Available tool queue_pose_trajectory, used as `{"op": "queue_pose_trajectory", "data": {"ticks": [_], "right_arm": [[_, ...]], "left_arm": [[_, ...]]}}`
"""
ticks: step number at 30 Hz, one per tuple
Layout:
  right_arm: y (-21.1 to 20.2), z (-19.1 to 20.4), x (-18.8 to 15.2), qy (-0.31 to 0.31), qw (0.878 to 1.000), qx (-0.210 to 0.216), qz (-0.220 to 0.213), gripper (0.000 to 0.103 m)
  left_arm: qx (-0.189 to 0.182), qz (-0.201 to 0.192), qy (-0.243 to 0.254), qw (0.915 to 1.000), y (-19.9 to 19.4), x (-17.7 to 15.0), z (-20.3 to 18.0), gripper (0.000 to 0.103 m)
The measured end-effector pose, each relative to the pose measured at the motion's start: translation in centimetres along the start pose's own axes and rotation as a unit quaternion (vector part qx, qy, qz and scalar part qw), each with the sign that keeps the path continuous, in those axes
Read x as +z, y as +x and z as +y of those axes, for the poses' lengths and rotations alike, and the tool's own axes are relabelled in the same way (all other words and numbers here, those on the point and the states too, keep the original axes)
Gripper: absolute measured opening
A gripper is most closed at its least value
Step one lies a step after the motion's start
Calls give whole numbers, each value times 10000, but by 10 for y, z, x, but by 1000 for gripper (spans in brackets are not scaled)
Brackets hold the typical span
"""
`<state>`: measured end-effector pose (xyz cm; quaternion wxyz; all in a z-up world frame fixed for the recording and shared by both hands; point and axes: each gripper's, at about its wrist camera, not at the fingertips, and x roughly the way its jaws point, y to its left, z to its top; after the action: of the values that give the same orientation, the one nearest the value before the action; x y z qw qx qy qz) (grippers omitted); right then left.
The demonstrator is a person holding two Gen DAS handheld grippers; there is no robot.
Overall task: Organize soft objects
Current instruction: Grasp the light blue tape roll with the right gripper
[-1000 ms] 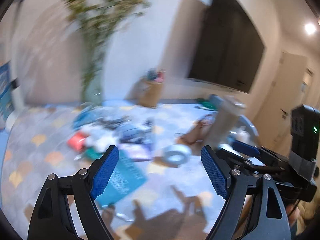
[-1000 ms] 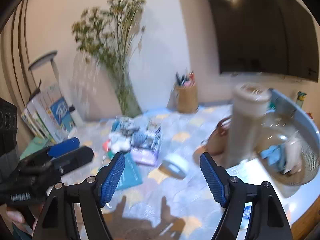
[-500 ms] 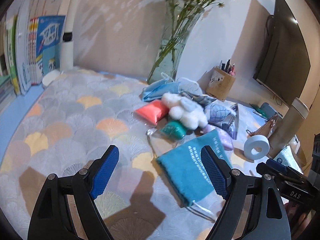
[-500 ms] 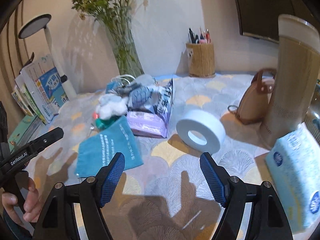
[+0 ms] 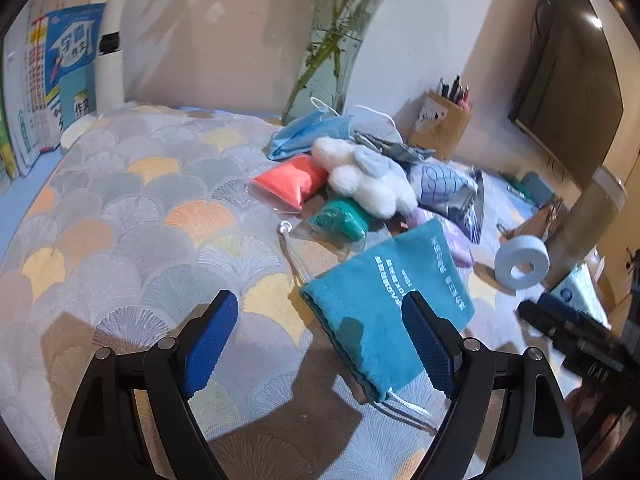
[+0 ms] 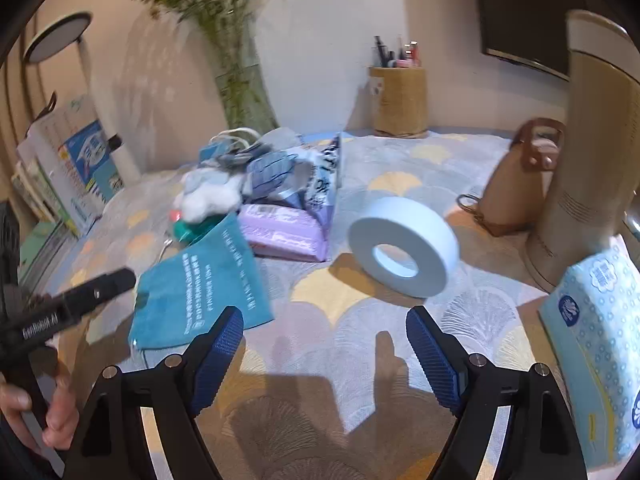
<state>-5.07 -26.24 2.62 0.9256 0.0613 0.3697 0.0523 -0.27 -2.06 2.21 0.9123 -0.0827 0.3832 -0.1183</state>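
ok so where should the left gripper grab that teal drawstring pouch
Take the teal drawstring pouch at its near gathered edge, by the cord. It lies flat on the tablecloth, so the open left gripper should probably come low from the near side and pinch that raised hem.

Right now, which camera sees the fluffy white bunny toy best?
The left wrist view: the fluffy white toy is sharp, with its whole top side visible. In the right wrist view it is blurred, farther off and partly hidden.

A teal drawstring pouch (image 5: 394,304) lies flat nearest, cord trailing. Behind it sits a heap: white plush toy (image 5: 366,178) atop a green packet (image 5: 340,222), coral packet (image 5: 290,180) left, blue face mask (image 5: 308,136) far, purple wipes pack (image 6: 284,228) right.
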Motion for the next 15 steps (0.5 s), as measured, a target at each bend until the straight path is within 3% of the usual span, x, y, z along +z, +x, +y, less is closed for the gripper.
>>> {"op": "queue_pose_trajectory", "data": {"ticks": [4, 7, 9, 11, 15], "right_arm": [[-8, -15, 6, 337, 9994, -75, -86, 82], [-15, -18, 23, 153, 9990, -409, -72, 82], [-18, -19, 37, -36, 9984, -542, -125, 83], [-15, -19, 51, -223, 9976, -647, -126, 84], [6, -21, 65, -404, 9963, -738, 159, 84]], "left_arm": [[-9, 348, 721, 9968, 0, 4, -26, 83], [235, 151, 1511, 9881, -8, 10, -53, 83], [-339, 322, 1556, 9867, -8, 16, -60, 83], [-1012, 853, 1786, 9750, 3, 13, -70, 84], [-500, 890, 2561, 9613, 17, -8, -88, 84]]}}
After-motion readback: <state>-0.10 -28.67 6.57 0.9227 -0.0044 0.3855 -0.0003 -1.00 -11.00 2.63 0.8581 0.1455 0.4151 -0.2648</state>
